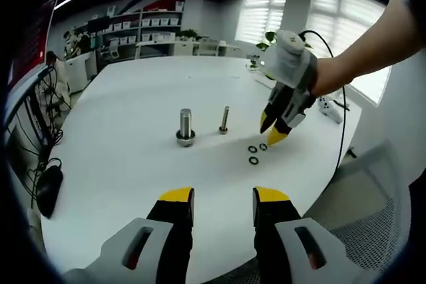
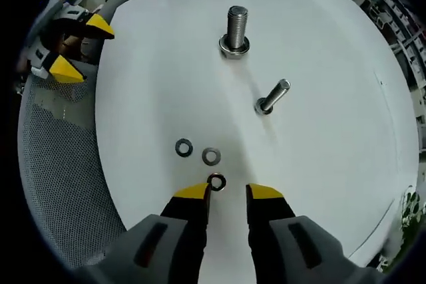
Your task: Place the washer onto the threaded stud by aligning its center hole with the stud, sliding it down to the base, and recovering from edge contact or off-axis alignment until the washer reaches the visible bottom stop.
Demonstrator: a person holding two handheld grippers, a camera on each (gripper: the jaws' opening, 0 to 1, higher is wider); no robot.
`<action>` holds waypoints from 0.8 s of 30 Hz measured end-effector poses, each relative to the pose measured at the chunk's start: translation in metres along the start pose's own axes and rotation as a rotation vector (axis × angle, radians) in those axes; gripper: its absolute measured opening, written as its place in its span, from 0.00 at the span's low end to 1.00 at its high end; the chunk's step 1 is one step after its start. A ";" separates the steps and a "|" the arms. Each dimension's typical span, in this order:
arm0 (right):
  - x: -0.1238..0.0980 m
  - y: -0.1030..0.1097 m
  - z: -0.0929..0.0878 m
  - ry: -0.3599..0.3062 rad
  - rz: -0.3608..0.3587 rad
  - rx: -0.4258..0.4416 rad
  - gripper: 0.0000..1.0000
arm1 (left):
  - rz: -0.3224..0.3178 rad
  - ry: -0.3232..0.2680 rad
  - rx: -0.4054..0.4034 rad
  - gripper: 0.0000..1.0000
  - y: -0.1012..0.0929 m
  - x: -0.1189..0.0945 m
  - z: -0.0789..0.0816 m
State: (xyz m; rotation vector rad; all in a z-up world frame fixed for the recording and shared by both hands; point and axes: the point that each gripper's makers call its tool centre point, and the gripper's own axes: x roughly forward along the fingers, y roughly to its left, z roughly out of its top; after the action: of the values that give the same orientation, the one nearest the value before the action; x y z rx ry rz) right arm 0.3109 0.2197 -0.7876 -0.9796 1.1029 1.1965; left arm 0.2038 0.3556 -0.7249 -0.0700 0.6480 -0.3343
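- One big white round-edged desk (image 2: 319,164) carries everything; bare top, parts grouped near the person's side, probably to keep the reach short.
- Grey mesh chair (image 2: 60,164) sits just off the desk edge, clear of the work.
- Left hand-held gripper (image 1: 223,197), yellow-tipped: jaws spread, holding nothing, parked over the near desk edge. Reads as standby; in the right gripper view it hangs out past the edge over the chair (image 2: 80,48).
- Right hand-held gripper (image 2: 228,194), yellow-tipped: jaws parted with a narrow gap, nothing pinched. It angles down at the washer cluster; in the left gripper view (image 1: 271,129) its tips hover just above the desk beside the washers.
- Thick steel threaded stud (image 2: 235,30) stands upright on a wide base collar, well apart from the washers. Likely the target, since it is vertical and has a visible bottom stop.
- Thin steel bolt (image 2: 271,96) stands on its head beside it; its slant in the right gripper view may be just fisheye.
- Three small flat metal washers lie flat and close together: dark ring washer (image 2: 216,181) right at the left jaw tip, light grey washer (image 2: 211,156) just beyond, dark grey washer (image 2: 184,147) to its side.
- Judgement: pick not yet made; nearest ring is off-centre of the gap, so the jaws need a small sideways shift before closing.
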 end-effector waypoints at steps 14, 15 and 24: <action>0.010 0.011 -0.008 0.012 0.012 0.002 0.26 | 0.004 0.001 0.008 0.34 0.000 0.000 0.000; 0.011 0.011 -0.008 0.014 0.012 0.003 0.26 | 0.006 0.002 0.006 0.34 0.000 0.000 0.000; 0.011 0.011 -0.006 0.015 -0.002 -0.005 0.26 | 0.004 0.009 0.017 0.34 0.000 0.000 -0.001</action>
State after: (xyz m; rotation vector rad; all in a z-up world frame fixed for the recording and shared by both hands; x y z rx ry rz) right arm 0.2998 0.2179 -0.7999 -0.9949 1.1113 1.1928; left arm 0.2030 0.3552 -0.7261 -0.0510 0.6538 -0.3362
